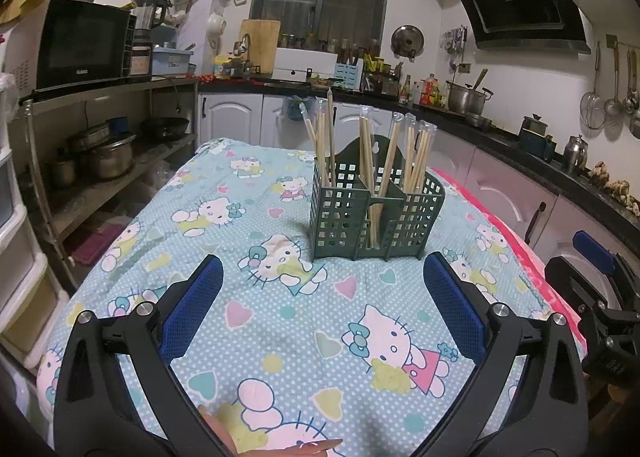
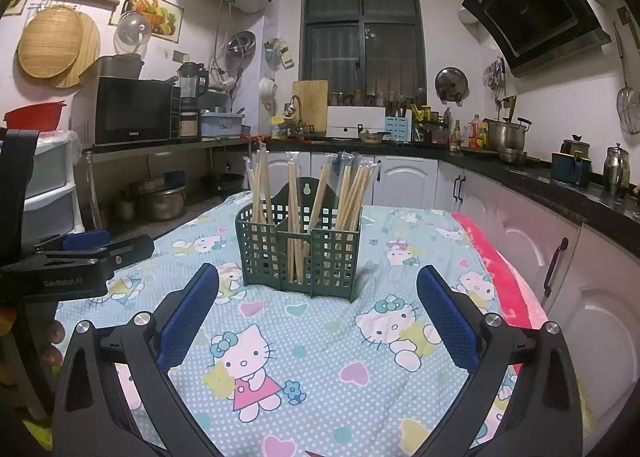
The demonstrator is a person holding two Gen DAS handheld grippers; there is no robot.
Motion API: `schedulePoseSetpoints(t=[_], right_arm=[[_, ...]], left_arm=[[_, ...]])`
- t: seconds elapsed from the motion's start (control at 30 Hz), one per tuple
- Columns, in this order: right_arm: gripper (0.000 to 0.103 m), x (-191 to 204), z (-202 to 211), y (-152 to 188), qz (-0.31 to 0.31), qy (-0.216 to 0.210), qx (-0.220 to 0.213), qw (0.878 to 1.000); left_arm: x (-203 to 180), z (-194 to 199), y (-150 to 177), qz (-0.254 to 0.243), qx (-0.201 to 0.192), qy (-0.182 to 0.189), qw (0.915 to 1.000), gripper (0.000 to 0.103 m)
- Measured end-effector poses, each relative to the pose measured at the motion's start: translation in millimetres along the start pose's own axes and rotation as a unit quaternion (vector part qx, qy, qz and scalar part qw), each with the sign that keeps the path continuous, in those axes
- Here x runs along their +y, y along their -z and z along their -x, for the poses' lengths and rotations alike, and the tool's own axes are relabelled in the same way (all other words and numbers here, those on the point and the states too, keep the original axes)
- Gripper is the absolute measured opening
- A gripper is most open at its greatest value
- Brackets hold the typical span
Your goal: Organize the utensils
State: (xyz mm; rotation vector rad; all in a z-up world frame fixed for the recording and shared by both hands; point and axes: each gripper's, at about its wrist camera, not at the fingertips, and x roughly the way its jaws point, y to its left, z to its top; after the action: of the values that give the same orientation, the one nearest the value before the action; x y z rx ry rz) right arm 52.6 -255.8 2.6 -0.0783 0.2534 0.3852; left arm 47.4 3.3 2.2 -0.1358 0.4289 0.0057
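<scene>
Both wrist views look low across the counter at the green holder (image 1: pixel 376 213) (image 2: pixel 300 253), near it; the right view perhaps sits slightly rightward.

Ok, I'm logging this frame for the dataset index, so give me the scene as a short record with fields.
setting: home kitchen, table with cartoon-cat tablecloth
holder: green lattice utensil holder, upright on the cloth
contents: wooden chopsticks, standing in all compartments
left gripper: open, empty, short of the holder
right gripper: open, empty, facing the holder
loose utensils on cloth: none visible
</scene>
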Motion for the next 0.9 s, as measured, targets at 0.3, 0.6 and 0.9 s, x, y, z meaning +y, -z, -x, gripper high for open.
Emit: schedulePoseSetpoints(t=[0.3,0.6,0.9], right_arm=[[0.097,0.9,0.0,0.0,0.0,0.001,0.0,1.0],[0.097,1.7,-0.3,0.0,0.001,0.0,-0.002,1.0],[0.097,3.3,3.8,-5.3,0.005,-0.005,-0.002,1.0]], left_arm=[[0.3,0.6,-0.1,0.001,0.0,0.0,1.0,0.092],[1.4,1.8,-1.7,0.0,-0.002,-0.003,1.0,0.092],[1.3,1.8,-1.7,0.001,0.0,-0.002,1.0,0.092]])
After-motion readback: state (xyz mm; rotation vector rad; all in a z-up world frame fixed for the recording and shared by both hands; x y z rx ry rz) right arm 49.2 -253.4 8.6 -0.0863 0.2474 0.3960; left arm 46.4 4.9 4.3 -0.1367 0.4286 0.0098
